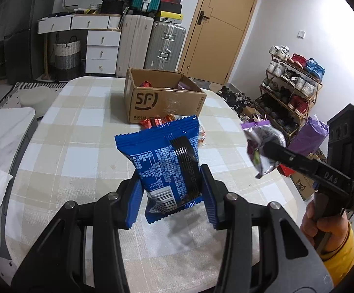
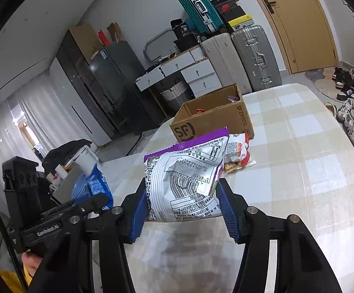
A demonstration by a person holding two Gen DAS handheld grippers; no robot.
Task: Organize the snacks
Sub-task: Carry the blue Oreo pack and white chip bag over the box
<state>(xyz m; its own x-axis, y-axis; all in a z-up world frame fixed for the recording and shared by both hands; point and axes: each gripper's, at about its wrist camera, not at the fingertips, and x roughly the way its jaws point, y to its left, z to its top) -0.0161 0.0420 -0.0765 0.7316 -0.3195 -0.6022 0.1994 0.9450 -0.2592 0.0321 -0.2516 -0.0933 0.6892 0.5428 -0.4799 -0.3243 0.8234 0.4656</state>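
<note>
Both claws carry a snack packet above the tabletop, short of the open box.

Nearest each lens, a claw is clamped on a packet, and the rest follows from largest to smallest: the checked tabletop [image 1: 79,127] serves as the sorting surface; the cardboard box [image 1: 163,99] stands open at its far side, a few wrappers already showing inside, so it is probably where snacks are collected. Just before the box lies a small heap of loose snacks [image 2: 238,153], seemingly left to sort. The left claw [image 1: 172,190] grips the blue packet [image 1: 162,161] by its lower end, upright and clear of the cloth; the right claw [image 2: 183,202] pinches the purple-and-white packet [image 2: 189,178] across its middle, likewise lifted, presumably for dropping into the box.
</note>
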